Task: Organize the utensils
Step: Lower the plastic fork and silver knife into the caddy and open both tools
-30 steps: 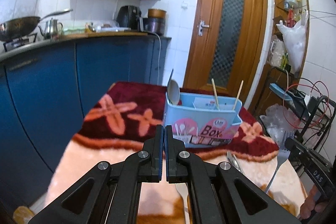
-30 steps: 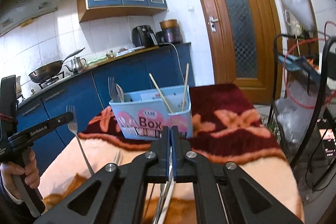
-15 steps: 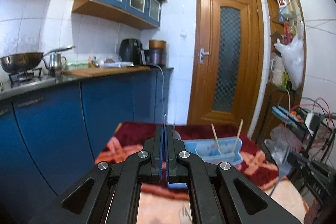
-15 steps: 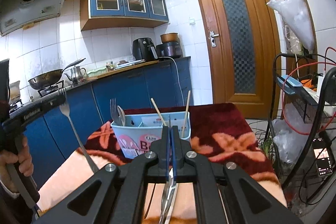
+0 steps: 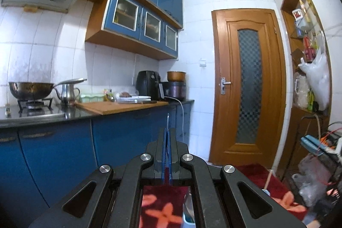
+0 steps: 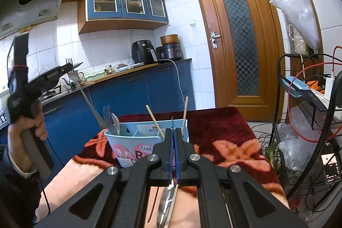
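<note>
Carrying a fork (image 6: 85, 93) clamped in the left hand-held gripper (image 6: 69, 67), handle dipping toward the box (image 6: 128, 142) on the bench; right hand-held gripper (image 6: 173, 136) pinches a utensil; next, lower and release.

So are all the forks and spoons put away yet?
Not yet. The blue box already holds a fork, a spoon and two chopsticks. The left gripper holds another fork up beside it, and the right gripper is shut on a metal utensil. Both must go in.
</note>
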A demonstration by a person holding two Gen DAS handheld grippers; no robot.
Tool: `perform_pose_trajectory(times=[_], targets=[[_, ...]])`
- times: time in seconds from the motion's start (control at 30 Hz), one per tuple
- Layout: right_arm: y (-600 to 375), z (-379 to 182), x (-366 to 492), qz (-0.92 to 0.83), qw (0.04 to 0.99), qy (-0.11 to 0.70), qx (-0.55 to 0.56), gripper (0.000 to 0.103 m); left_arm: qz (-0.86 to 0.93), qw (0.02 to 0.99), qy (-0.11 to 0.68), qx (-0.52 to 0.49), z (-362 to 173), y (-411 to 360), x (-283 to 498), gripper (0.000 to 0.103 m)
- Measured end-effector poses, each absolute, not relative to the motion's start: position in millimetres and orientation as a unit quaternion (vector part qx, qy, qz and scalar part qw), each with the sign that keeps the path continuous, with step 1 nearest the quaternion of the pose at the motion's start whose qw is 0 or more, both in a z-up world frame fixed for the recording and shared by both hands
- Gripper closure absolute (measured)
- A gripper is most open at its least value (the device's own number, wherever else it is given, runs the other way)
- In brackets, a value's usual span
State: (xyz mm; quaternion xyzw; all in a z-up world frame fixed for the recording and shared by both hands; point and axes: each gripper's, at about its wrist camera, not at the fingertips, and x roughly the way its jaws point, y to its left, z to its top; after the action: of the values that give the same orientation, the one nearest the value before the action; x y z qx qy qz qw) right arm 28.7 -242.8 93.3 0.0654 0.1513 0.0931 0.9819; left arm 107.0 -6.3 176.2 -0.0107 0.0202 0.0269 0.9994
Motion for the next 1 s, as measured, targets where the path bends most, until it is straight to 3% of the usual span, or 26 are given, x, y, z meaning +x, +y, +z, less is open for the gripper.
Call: perform_pose_trajectory(times=[0.17, 0.63, 1.0], targets=[[-248.2, 98.8, 38.1, 0.082, 0.984, 0.146, 0.069, 0.099, 0.035, 0.999, 0.012, 0.022, 152.9, -17.9, 121.9, 0.102], [-239.8, 141.3, 86.5, 0.022, 0.996, 0.073, 0.041, 0.099, 0.001, 0.997, 0.08, 0.004, 103.9, -19.3, 154.5, 0.102], [-225.9, 121.1, 135.5, -0.004, 0.997, 0.07, 0.01, 0.099, -0.011, 0.996, 0.088, -0.002, 93.3, -19.8, 156.7, 0.102]])
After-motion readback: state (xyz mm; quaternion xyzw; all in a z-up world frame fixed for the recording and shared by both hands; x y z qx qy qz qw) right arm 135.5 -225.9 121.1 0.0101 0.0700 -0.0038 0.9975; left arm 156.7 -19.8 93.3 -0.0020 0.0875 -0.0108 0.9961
